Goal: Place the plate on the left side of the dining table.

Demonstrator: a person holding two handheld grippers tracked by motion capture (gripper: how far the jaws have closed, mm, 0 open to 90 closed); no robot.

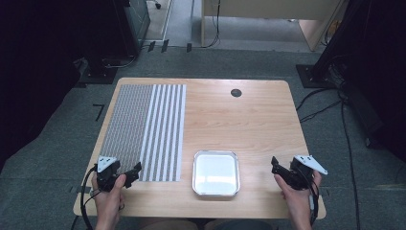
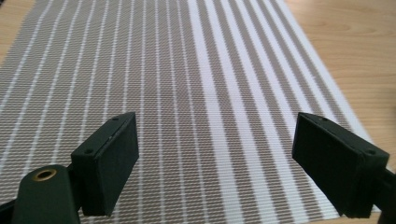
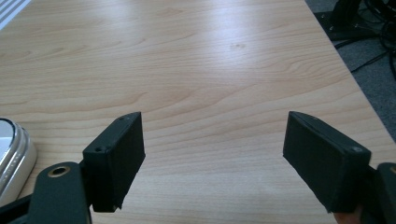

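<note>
While both spread wide, left gripper overhangs striped mat; right gripper beside tray.

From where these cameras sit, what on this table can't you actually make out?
- The dark round spot at the table's far edge, high view: too small to tell whether it is a hole or a cap.
- The white tray, right gripper view: cut off by the left edge; just a corner of its rim shows.
- The striped mat, left gripper view: its near edge is hidden behind the fingers and cut by the frame.
- The person: cut off at the forearms by the bottom edge, high view.
</note>
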